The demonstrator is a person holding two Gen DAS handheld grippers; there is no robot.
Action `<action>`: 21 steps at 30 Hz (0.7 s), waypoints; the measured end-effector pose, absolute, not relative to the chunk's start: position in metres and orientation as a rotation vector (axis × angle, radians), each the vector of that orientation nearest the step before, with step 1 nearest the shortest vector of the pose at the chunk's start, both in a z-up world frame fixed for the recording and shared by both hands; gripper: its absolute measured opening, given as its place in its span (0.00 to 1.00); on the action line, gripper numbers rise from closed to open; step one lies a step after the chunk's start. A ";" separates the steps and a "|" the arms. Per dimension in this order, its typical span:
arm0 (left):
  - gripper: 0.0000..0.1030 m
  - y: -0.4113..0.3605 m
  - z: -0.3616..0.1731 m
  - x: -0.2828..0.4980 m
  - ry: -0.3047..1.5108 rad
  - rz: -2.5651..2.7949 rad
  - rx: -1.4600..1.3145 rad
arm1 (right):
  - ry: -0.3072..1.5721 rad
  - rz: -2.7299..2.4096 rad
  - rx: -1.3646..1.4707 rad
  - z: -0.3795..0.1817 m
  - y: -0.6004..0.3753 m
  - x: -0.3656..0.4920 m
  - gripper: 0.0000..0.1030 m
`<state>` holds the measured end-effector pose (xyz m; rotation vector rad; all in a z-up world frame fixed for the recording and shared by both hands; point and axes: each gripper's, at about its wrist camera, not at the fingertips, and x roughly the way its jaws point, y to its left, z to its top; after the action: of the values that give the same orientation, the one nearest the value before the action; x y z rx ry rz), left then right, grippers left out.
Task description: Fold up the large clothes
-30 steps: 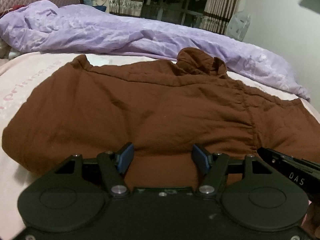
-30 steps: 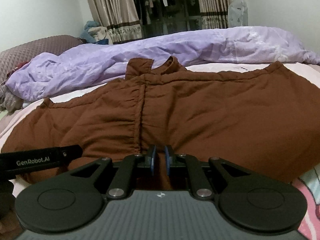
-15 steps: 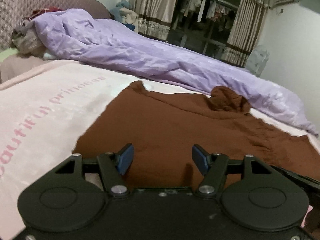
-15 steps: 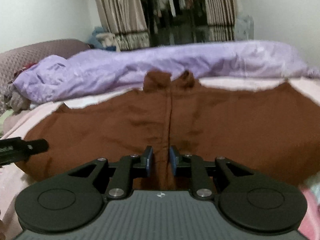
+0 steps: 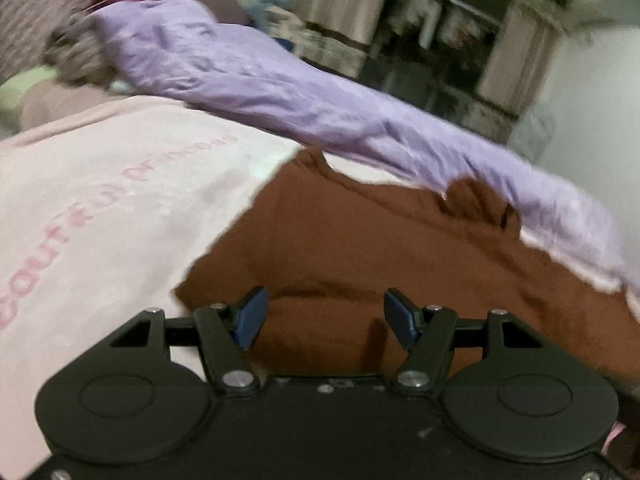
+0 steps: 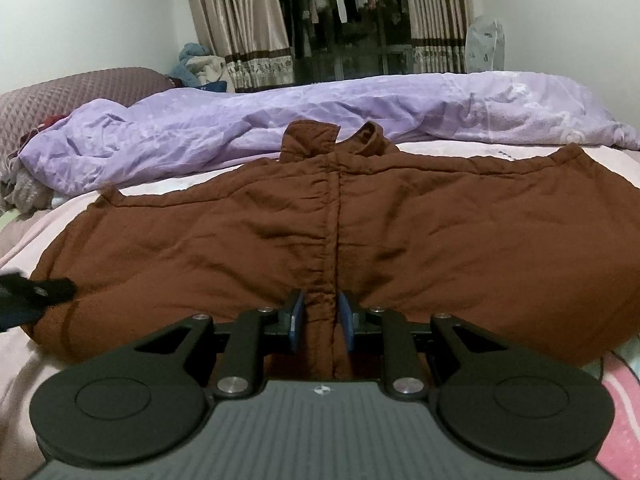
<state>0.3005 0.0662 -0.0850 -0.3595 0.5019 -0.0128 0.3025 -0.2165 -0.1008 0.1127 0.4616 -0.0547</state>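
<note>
Pink bedding (image 6: 500,148) forms your work surface. Your right gripper (image 6: 322,318) sits at the near hem with the centre seam between its jaws, which are parted and not clamping. Your left gripper (image 5: 322,318) is released and empty over the garment's left end. Beyond them, the brown jacket (image 6: 440,232) lies spread flat, collar far; no fold is made yet.
</note>
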 end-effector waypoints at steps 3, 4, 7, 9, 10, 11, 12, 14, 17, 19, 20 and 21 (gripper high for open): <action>0.66 0.085 -0.084 0.285 0.518 0.059 -0.488 | 0.460 -0.056 0.120 -0.101 -0.216 0.302 0.26; 0.66 0.091 -0.088 0.282 0.529 0.055 -0.549 | 0.459 -0.055 0.119 -0.101 -0.216 0.302 0.26; 0.66 0.103 -0.104 0.284 0.577 0.040 -0.690 | 0.459 -0.056 0.118 -0.101 -0.217 0.302 0.26; 0.66 0.106 -0.112 0.288 0.591 0.039 -0.745 | 0.460 -0.055 0.118 -0.102 -0.217 0.302 0.26; 0.66 0.107 -0.115 0.290 0.584 0.026 -0.777 | 0.460 -0.054 0.119 -0.102 -0.217 0.302 0.26; 0.66 0.108 -0.117 0.292 0.581 0.020 -0.797 | 0.459 -0.054 0.121 -0.102 -0.216 0.302 0.26; 0.66 0.108 -0.119 0.296 0.578 0.012 -0.819 | 0.460 -0.053 0.123 -0.102 -0.216 0.302 0.26; 0.66 0.109 -0.122 0.301 0.567 0.001 -0.853 | 0.460 -0.053 0.122 -0.103 -0.217 0.301 0.26; 0.67 0.114 -0.124 0.309 0.535 -0.007 -0.887 | 0.461 -0.054 0.119 -0.103 -0.217 0.301 0.26; 0.68 0.115 -0.123 0.318 0.525 -0.007 -0.881 | 0.461 -0.053 0.119 -0.103 -0.217 0.301 0.26; 0.69 0.115 -0.122 0.319 0.521 -0.005 -0.879 | 0.461 -0.053 0.119 -0.103 -0.217 0.300 0.26; 0.69 0.115 -0.121 0.323 0.518 -0.005 -0.875 | 0.461 -0.053 0.119 -0.103 -0.217 0.300 0.26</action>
<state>0.3234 0.1148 -0.1214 -0.8753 0.5183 -0.0053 0.3005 -0.2170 -0.1032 0.1191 0.4614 -0.0532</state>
